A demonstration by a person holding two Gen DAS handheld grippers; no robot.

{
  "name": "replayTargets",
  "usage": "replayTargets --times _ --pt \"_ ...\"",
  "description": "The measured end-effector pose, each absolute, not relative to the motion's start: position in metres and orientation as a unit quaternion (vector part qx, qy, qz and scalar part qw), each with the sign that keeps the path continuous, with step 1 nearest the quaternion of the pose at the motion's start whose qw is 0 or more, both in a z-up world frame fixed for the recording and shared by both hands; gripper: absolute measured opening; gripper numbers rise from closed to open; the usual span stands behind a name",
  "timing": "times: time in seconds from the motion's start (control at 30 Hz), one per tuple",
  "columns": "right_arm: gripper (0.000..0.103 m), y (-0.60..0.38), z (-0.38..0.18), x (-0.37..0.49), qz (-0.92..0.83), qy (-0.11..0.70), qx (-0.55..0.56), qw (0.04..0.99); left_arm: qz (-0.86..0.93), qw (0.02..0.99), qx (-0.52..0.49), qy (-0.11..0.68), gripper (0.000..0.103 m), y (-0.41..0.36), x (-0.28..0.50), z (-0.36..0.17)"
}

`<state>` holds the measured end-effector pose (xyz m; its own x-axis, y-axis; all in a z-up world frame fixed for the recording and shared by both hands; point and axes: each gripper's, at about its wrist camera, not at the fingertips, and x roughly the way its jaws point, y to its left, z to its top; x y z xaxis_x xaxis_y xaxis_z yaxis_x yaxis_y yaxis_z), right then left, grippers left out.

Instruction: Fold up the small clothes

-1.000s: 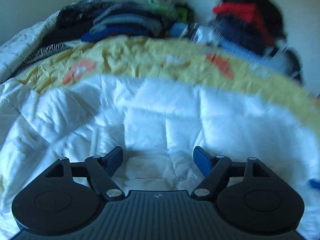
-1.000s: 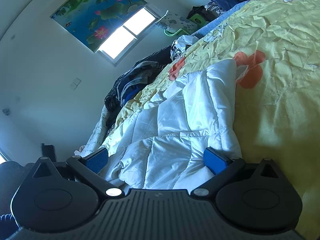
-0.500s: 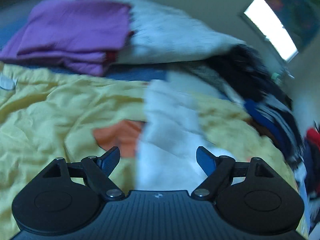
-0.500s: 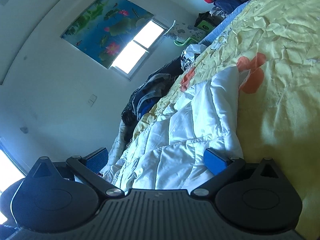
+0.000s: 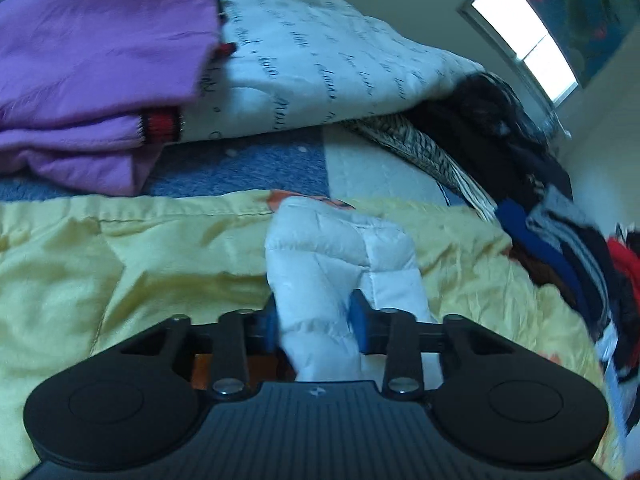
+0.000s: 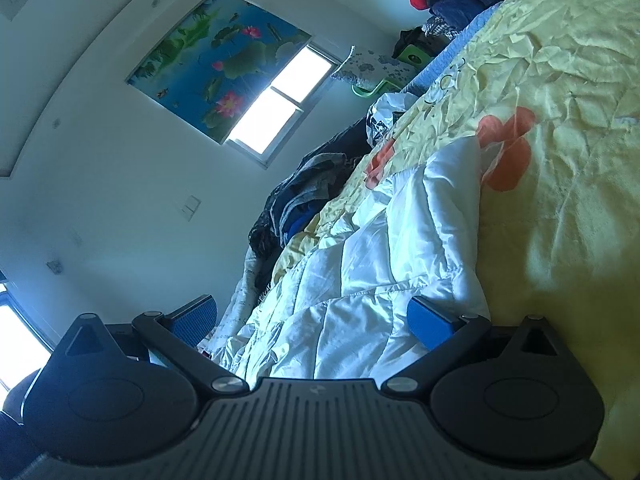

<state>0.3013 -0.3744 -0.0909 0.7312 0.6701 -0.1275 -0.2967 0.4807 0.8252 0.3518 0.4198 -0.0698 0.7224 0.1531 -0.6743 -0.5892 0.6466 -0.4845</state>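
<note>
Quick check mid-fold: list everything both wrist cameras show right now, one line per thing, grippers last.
white quilted puffer garment: one, white, spread on the sheet; one end pinched by the left gripper
yellow flowered bedsheet: one, yellow with orange flowers, under the garment
purple folded cloth: one, purple, top left in the left view
white script-printed quilt: one, beside the purple cloth
dark clothes pile: one heap, black, grey, blue, along the far edge
lotus roller blind: one, blue, over the window
left gripper: jaws just closed on the garment
right gripper: open, garment between the fingers

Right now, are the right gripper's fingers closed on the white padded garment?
No, the right gripper has its fingers spread wide, with the white padded garment lying loose between them.
</note>
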Motion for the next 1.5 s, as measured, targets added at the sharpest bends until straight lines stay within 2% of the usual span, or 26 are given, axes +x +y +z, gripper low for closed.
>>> replayTargets --times 0.07,0.17,0.3,0.47,0.57,0.7,0.83,0.9,1.03,1.27,1.37,1.5 --pt "0.103 -0.374 -0.091 0.301 0.291 0.222 0.42 0.83 0.225 0.863 -0.338 0.3 0.019 0.412 0.349 -0.064" --pt "0.103 -0.374 -0.091 0.301 0.291 0.222 0.421 0.83 0.247 0.873 -0.316 0.277 0.014 0.401 0.34 -0.047" --pt "0.103 -0.376 -0.092 0.301 0.293 0.219 0.428 0.826 0.264 0.895 -0.275 0.23 0.012 0.373 0.327 -0.003" --pt "0.103 -0.377 -0.092 0.301 0.294 0.217 0.431 0.825 0.19 0.953 -0.182 0.152 0.012 0.275 0.298 0.068" --pt "0.103 -0.377 -0.092 0.301 0.295 0.217 0.432 0.824 0.092 0.974 -0.17 0.115 0.012 0.196 0.271 0.085" --pt "0.103 -0.377 -0.093 0.3 0.296 0.217 0.435 0.822 -0.026 0.976 -0.167 0.136 0.012 0.09 0.24 0.057" --pt "0.103 -0.378 -0.093 0.299 0.299 0.216 0.438 0.82 -0.078 0.977 -0.066 0.19 0.012 -0.001 0.228 0.003" --pt "0.103 -0.379 -0.093 0.299 0.299 0.216 0.439 0.82 -0.087 0.97 -0.053 0.22 0.012 -0.02 0.23 -0.018" --pt "0.103 -0.379 -0.093 0.299 0.299 0.216 0.439 0.819 -0.081 0.963 -0.045 0.253 0.012 -0.027 0.239 -0.051" --pt "0.103 -0.37 -0.086 0.3 0.283 0.24 0.409 0.834 -0.093 0.957 -0.089 0.259 0.012 -0.017 0.24 -0.056" --pt "0.099 -0.354 -0.062 0.308 0.233 0.312 0.385 0.837 -0.098 0.956 -0.102 0.259 0.012 -0.01 0.242 -0.057" --pt "0.101 -0.318 -0.001 0.305 0.305 0.268 0.376 0.833 -0.104 0.953 -0.117 0.259 0.012 -0.006 0.242 -0.056"
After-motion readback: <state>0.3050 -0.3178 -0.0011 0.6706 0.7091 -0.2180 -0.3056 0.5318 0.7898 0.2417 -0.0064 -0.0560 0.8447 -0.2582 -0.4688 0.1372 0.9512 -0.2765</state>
